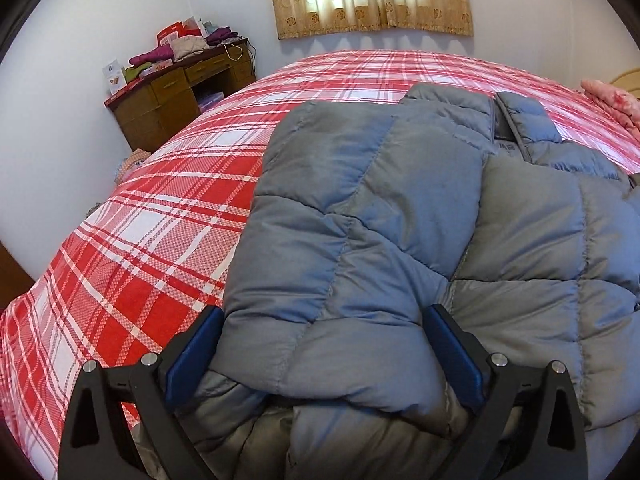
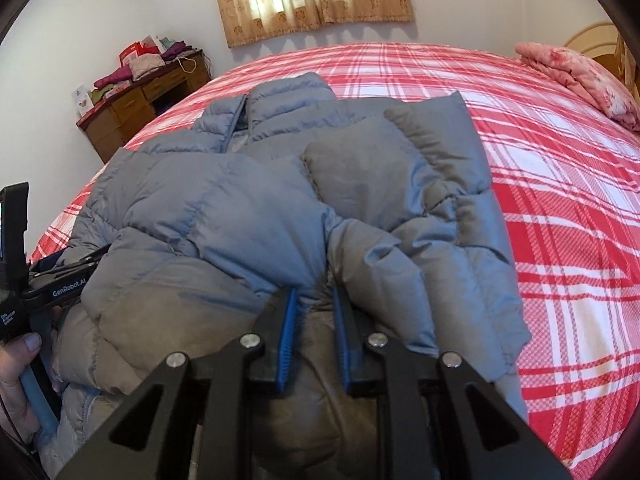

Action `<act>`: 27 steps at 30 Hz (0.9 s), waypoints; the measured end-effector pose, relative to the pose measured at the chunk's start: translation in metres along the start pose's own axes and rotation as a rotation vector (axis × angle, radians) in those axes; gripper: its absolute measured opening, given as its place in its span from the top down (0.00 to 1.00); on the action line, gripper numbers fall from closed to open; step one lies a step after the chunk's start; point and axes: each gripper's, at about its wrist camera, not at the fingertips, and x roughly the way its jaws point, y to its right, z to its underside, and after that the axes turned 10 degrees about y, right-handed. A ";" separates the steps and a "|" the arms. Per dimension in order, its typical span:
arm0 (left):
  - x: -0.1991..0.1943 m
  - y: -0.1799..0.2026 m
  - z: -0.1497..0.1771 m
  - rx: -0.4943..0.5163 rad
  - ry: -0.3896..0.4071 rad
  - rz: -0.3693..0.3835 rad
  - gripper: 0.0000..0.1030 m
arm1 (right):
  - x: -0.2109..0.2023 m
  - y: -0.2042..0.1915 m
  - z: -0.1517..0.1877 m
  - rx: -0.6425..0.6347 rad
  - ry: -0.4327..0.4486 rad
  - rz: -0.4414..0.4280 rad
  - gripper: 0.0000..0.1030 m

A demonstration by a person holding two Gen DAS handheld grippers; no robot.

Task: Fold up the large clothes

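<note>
A grey quilted puffer jacket lies on a bed with its collar toward the far wall. Its sleeves are folded in over the body. My left gripper stands wide open at the jacket's near left part, with a thick folded section lying loosely between its blue pads. In the right wrist view the jacket fills the middle. My right gripper is nearly closed, and its blue pads pinch a raised fold of grey fabric at the near hem.
The red and white plaid bedsheet stretches out to the right and behind the jacket. A folded pink blanket lies at the far right by the headboard. A wooden desk piled with clothes stands at the far left. A person's hand grips the left tool's handle.
</note>
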 end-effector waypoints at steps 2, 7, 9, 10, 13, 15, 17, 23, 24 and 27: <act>0.000 0.001 0.001 0.007 -0.001 -0.005 0.03 | 0.001 -0.001 0.000 -0.005 0.000 0.004 0.81; 0.001 0.002 0.000 0.014 -0.004 -0.010 0.02 | 0.001 -0.001 0.001 -0.001 0.004 0.001 0.81; 0.001 0.002 0.000 0.014 -0.004 -0.010 0.02 | 0.001 -0.002 0.002 -0.002 0.005 0.002 0.81; 0.001 0.003 0.000 0.014 -0.005 -0.011 0.02 | 0.001 -0.002 0.002 -0.003 0.005 0.003 0.81; 0.003 0.002 -0.001 0.014 -0.014 -0.012 0.01 | 0.001 -0.002 0.003 -0.005 0.006 0.004 0.81; 0.006 0.000 -0.001 -0.005 -0.028 0.006 0.01 | 0.001 -0.002 0.003 -0.006 0.006 0.005 0.81; 0.009 -0.004 -0.002 -0.031 -0.045 0.028 0.01 | 0.001 -0.003 0.004 -0.009 0.006 0.007 0.81; 0.000 -0.013 -0.018 -0.007 -0.098 0.043 0.01 | -0.007 0.001 -0.004 0.001 -0.023 -0.018 0.81; -0.013 -0.020 -0.029 -0.028 -0.067 0.039 0.01 | -0.013 0.003 -0.009 0.017 -0.026 -0.027 0.79; -0.040 -0.041 -0.064 -0.130 0.047 0.114 0.01 | -0.043 0.009 -0.040 0.009 0.065 -0.006 0.74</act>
